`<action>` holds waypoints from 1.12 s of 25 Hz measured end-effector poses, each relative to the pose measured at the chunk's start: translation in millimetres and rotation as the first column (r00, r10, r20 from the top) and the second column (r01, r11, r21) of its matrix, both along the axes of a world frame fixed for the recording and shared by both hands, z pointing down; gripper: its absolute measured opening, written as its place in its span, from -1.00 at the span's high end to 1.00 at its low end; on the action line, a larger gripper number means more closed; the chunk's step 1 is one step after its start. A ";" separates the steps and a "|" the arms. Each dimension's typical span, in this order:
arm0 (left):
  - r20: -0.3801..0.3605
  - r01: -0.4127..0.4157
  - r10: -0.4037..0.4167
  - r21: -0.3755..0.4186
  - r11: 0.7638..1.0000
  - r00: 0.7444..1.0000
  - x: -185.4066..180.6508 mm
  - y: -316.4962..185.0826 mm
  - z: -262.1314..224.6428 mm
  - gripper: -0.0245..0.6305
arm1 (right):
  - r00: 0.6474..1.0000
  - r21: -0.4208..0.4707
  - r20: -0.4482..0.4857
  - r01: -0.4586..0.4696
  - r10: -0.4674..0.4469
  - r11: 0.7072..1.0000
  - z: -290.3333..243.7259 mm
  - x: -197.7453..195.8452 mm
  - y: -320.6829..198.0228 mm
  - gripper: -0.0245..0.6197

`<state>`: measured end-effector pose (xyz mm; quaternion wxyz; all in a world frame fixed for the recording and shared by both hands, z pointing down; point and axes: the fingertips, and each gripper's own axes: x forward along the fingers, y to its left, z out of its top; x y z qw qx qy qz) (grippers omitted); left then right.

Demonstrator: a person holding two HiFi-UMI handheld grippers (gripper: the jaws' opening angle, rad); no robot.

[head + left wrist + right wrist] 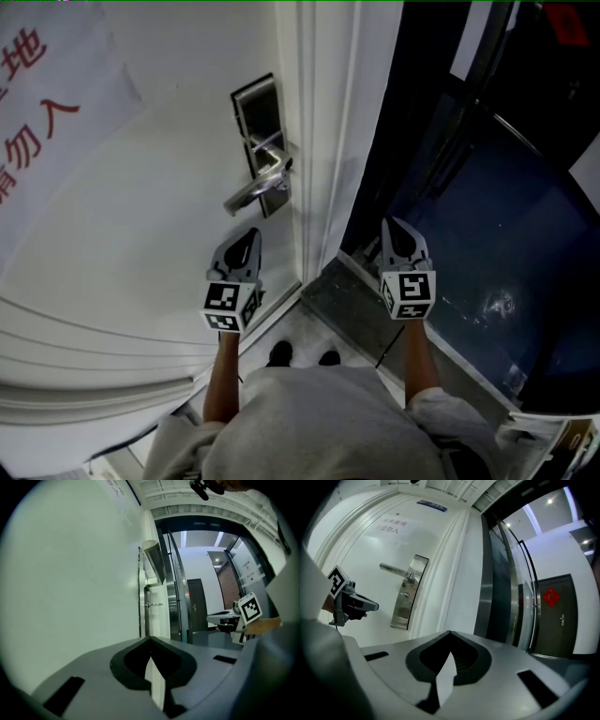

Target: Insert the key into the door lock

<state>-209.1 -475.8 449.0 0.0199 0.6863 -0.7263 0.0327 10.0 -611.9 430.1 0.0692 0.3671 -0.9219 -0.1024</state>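
Observation:
A steel lock plate with a lever handle sits near the white door's right edge. In the right gripper view the plate shows its keyhole under the handle. My left gripper hovers just below the handle, jaws shut and empty. My right gripper hangs off to the right in front of the dark panel, also shut with nothing between its fingers. The tips meet in the left gripper view and in the right gripper view. No key shows anywhere.
A paper notice with red characters is stuck on the door. Right of the white door frame stands a dark glass panel above a metal threshold. The person's shoes stand close to the door.

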 end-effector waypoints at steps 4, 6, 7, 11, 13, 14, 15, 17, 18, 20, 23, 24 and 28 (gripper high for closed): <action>-0.006 -0.003 0.003 -0.002 1.000 1.000 -1.3 -0.7 2.0 0.87 | 0.998 -0.018 0.000 -0.060 0.060 0.998 6.0 28.2 -5.8 0.85; -0.006 -0.003 0.003 -0.009 1.000 1.000 -2.2 -0.9 3.9 0.87 | 0.997 -0.027 -0.002 -0.077 0.077 0.997 9.2 36.3 -5.3 0.85; -0.007 -0.004 0.004 -0.012 1.000 1.000 -2.4 -1.1 4.7 0.87 | 0.996 -0.032 0.000 -0.087 0.087 0.996 10.5 39.0 -4.7 0.85; -0.008 -0.006 0.005 -0.010 1.000 1.000 -2.4 -1.9 3.8 0.87 | 0.994 -0.048 0.006 -0.107 0.108 0.993 14.7 40.1 -0.9 0.85; -0.006 -0.006 0.006 0.004 1.000 1.000 -2.9 -3.0 -0.2 0.87 | 0.994 -0.056 0.013 -0.107 0.108 0.993 14.8 37.8 0.6 0.86; -0.005 -0.007 0.007 0.010 1.000 1.000 -2.9 -3.7 -1.6 0.87 | 0.994 -0.060 0.017 -0.105 0.106 0.993 14.9 36.4 1.5 0.85; -0.006 -0.008 0.008 0.012 1.000 1.000 -2.6 -4.1 -2.0 0.87 | 0.995 -0.063 0.017 -0.101 0.102 0.993 15.2 34.7 2.6 0.85; -0.006 -0.010 0.010 0.011 1.000 1.000 -2.3 -4.4 -1.1 0.87 | 0.996 -0.064 0.010 -0.091 0.092 0.994 16.0 30.4 5.3 0.86; -0.005 -0.011 0.011 0.010 1.000 1.000 -2.4 -4.8 -0.7 0.87 | 0.996 -0.063 0.005 -0.087 0.088 0.994 16.3 28.0 6.5 0.86; -0.003 -0.013 0.013 0.009 1.000 1.000 -2.7 -5.6 -0.4 0.87 | 0.997 -0.062 0.000 -0.080 0.080 0.995 16.7 23.7 8.5 0.86; -0.003 -0.014 0.014 0.010 1.000 1.000 -3.0 -6.3 -0.7 0.87 | 0.998 -0.067 -0.002 -0.070 0.071 0.995 18.7 18.6 11.1 0.86; -0.003 -0.015 0.015 0.010 1.000 1.000 -3.2 -6.5 -0.6 0.87 | 0.998 -0.068 -0.001 -0.067 0.067 0.995 18.9 17.1 11.8 0.86; -0.003 -0.019 0.019 0.009 1.000 1.000 -2.5 -8.6 -0.5 0.87 | 0.998 -0.061 -0.005 -0.062 0.062 0.996 18.3 13.7 12.7 0.86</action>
